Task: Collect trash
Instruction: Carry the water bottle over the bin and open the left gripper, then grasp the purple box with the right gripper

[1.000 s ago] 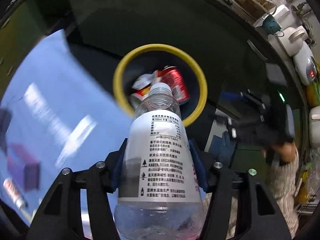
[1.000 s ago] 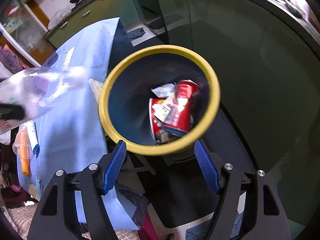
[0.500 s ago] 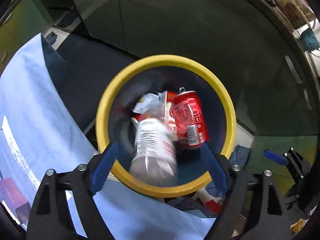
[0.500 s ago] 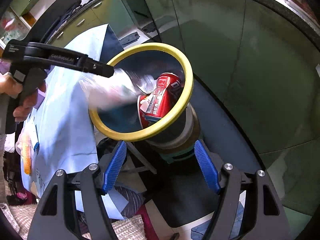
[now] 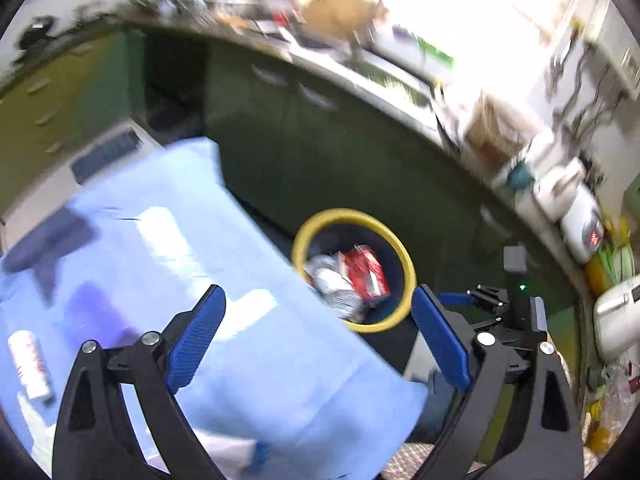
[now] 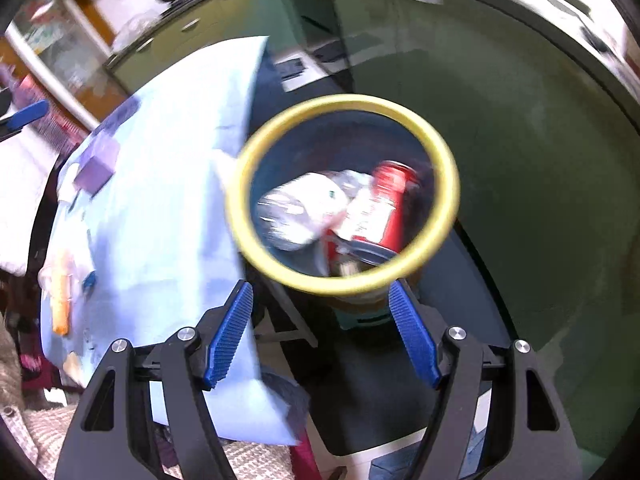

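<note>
A dark bin with a yellow rim (image 5: 405,264) (image 6: 448,168) stands beside the blue-clothed table (image 5: 248,320) (image 6: 160,184). Inside lie a clear plastic bottle (image 5: 336,286) (image 6: 300,208) and a red can (image 5: 366,272) (image 6: 384,204). My left gripper (image 5: 318,338) is open and empty, above the table edge, short of the bin. My right gripper (image 6: 320,334) is open and empty, just in front of the bin; it also shows in the left wrist view (image 5: 496,308). Both views are blurred.
On the table lie a small white tube (image 5: 30,364), a purple block (image 6: 96,166) and an orange item in clear wrap (image 6: 60,300). Green cabinets (image 5: 340,152) and a cluttered counter (image 5: 400,60) stand behind the bin. Dark floor surrounds the bin.
My left gripper let go of the bottle, which dropped into the bin. The left gripper has since pulled back and up over the table. My right gripper stayed open near the bin.
</note>
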The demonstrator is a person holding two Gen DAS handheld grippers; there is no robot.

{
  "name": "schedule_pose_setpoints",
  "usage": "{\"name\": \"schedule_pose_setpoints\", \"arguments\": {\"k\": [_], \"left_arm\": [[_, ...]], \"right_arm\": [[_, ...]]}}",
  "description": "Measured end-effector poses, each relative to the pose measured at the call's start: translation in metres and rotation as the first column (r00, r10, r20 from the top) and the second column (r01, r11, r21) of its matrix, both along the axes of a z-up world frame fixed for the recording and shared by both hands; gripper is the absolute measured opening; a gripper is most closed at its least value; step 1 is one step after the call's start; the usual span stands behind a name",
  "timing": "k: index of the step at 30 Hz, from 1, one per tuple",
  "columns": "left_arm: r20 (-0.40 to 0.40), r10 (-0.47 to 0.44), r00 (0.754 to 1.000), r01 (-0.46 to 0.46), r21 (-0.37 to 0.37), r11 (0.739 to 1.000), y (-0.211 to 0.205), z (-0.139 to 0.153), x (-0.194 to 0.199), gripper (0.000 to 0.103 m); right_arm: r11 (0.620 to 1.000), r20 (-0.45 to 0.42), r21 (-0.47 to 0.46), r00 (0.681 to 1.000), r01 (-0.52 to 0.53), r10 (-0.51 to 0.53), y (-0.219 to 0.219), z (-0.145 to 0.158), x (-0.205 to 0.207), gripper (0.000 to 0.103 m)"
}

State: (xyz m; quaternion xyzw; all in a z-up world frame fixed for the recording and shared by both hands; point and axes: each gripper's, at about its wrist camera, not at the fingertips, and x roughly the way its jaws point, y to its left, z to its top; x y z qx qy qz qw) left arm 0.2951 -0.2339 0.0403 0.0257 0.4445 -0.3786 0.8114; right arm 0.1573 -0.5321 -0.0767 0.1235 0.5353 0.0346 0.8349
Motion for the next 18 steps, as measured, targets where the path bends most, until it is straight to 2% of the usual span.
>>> {"name": "schedule_pose_setpoints", "arguments": {"k": [2, 5, 7, 8, 9, 10, 11, 13, 15, 18], "left_arm": [[0.055, 0.062, 0.997, -0.060, -0.033, 0.998, 0.044, 0.004, -0.005, 0.090], [0.127, 0.209, 0.970, -0.196, -0.107, 0.975, 0.122, -0.005, -0.003, 0.091], [0.163, 0.313, 0.936, -0.290, -0.149, 0.945, 0.165, -0.016, -0.001, 0.091], [0.180, 0.370, 0.911, -0.343, -0.167, 0.925, 0.186, -0.023, 0.001, 0.091], [0.200, 0.438, 0.877, -0.405, -0.186, 0.895, 0.210, -0.034, 0.003, 0.091], [0.210, 0.476, 0.854, -0.440, -0.194, 0.877, 0.224, -0.040, 0.007, 0.091], [0.228, 0.528, 0.818, -0.491, -0.201, 0.848, 0.241, -0.050, 0.010, 0.091], [0.243, 0.590, 0.770, -0.550, -0.218, 0.806, 0.265, -0.066, 0.013, 0.091], [0.230, 0.635, 0.737, -0.592, -0.232, 0.771, 0.283, -0.083, 0.017, 0.091], [0.197, 0.668, 0.717, -0.630, -0.227, 0.743, 0.300, -0.092, 0.023, 0.091]], "right_arm": [[0.998, 0.008, -0.006, 0.998, -0.061, 0.061, 0.028, 0.009, 0.010, 0.070], [0.982, 0.026, -0.021, 0.982, -0.186, 0.187, 0.089, 0.026, 0.034, 0.070], [0.967, 0.034, -0.015, 0.966, -0.255, 0.255, 0.126, 0.035, 0.052, 0.070], [0.957, 0.041, -0.014, 0.956, -0.290, 0.291, 0.147, 0.039, 0.064, 0.070], [0.949, 0.041, -0.015, 0.948, -0.315, 0.316, 0.164, 0.043, 0.072, 0.071], [0.937, 0.036, -0.023, 0.937, -0.347, 0.348, 0.185, 0.046, 0.083, 0.072], [0.924, 0.033, -0.040, 0.923, -0.381, 0.382, 0.210, 0.050, 0.097, 0.072], [0.901, 0.036, -0.066, 0.902, -0.428, 0.431, 0.249, 0.055, 0.119, 0.081], [0.886, 0.021, -0.071, 0.888, -0.458, 0.460, 0.281, 0.057, 0.144, 0.085], [0.872, -0.013, -0.102, 0.877, -0.479, 0.480, 0.322, 0.052, 0.181, 0.093]]}}
